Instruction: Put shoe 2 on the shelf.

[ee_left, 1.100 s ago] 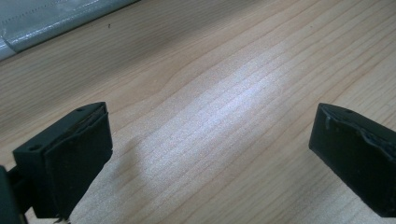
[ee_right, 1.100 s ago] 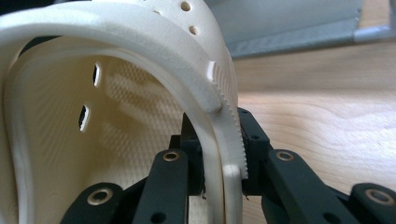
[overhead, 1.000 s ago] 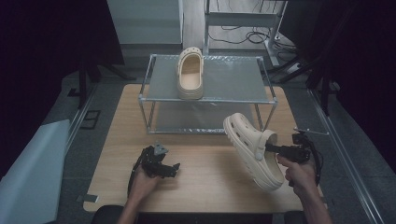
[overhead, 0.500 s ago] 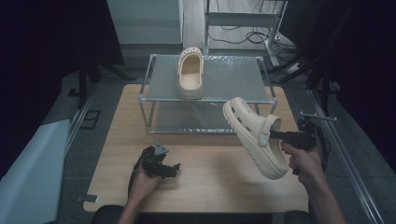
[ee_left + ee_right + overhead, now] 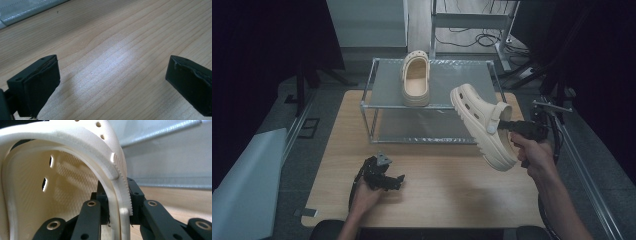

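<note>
Right hand-held gripper (image 5: 508, 125) clamped on cream clog's (image 5: 479, 125) side wall, light, bendy foam, rim is best hold; left hand-held gripper (image 5: 398, 181) wide open, empty.

From above we look forward and down on the table (image 5: 427, 170); each gripper view looks very near along its jaws, sharing this wood.

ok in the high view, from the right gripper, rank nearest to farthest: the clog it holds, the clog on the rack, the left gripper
1. The cream clog clamped in the right gripper, off the table at the right.
2. The clog on the rack, on the top shelf, up and to the left.
3. The left gripper, low on the wooden table, near the front edge at the left.
</note>
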Demonstrator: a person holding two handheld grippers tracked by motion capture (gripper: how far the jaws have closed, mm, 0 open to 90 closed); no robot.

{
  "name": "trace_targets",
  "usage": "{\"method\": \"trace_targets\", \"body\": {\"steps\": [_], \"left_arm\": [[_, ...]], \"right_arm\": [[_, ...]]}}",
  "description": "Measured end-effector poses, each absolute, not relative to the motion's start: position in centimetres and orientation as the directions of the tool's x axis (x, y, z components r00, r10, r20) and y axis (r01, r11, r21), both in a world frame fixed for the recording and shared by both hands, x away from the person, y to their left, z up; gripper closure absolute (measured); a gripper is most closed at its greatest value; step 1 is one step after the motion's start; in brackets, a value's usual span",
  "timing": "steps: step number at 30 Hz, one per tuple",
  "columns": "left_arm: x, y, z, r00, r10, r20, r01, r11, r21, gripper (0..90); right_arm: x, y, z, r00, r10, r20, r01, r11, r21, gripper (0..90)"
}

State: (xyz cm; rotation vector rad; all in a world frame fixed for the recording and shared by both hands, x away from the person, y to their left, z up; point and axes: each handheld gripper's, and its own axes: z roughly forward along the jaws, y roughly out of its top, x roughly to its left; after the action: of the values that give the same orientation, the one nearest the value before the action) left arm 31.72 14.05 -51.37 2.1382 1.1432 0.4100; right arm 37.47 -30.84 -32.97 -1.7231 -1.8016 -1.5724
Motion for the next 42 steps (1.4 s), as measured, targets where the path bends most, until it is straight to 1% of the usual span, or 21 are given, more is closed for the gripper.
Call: {"method": "trace_targets", "body": {"steps": [12, 20, 24, 32, 42], "left_arm": [[31.8, 14.3, -51.4, 0.563, 0.825, -0.048, 0.62, -0.383, 0.685, 0.0], [31.8, 14.3, -51.4, 0.562, 0.826, -0.051, 0.623, -0.382, 0.683, 0.0], [31.8, 14.3, -51.4, 0.563, 0.825, -0.052, 0.623, -0.382, 0.682, 0.0], [31.8, 14.3, -51.4, 0.563, 0.825, -0.056, 0.626, -0.382, 0.68, 0.0], [31.8, 14.4, -51.4, 0.566, 0.822, -0.058, 0.624, -0.382, 0.681, 0.0]], "right_arm": [[40.2, -29.6, -31.5, -0.269, 0.608, 0.747, 0.794, -0.298, 0.529, 76.4], [42.4, -28.5, -31.2, -0.215, 0.631, 0.746, 0.786, -0.341, 0.515, 76.4], [43.8, -28.0, -31.0, -0.172, 0.64, 0.749, 0.772, -0.385, 0.506, 76.4], [46.0, -26.8, -30.5, -0.118, 0.645, 0.755, 0.749, -0.441, 0.495, 76.4], [48.5, -24.7, -30.3, -0.065, 0.68, 0.731, 0.721, -0.474, 0.505, 76.3]]}}
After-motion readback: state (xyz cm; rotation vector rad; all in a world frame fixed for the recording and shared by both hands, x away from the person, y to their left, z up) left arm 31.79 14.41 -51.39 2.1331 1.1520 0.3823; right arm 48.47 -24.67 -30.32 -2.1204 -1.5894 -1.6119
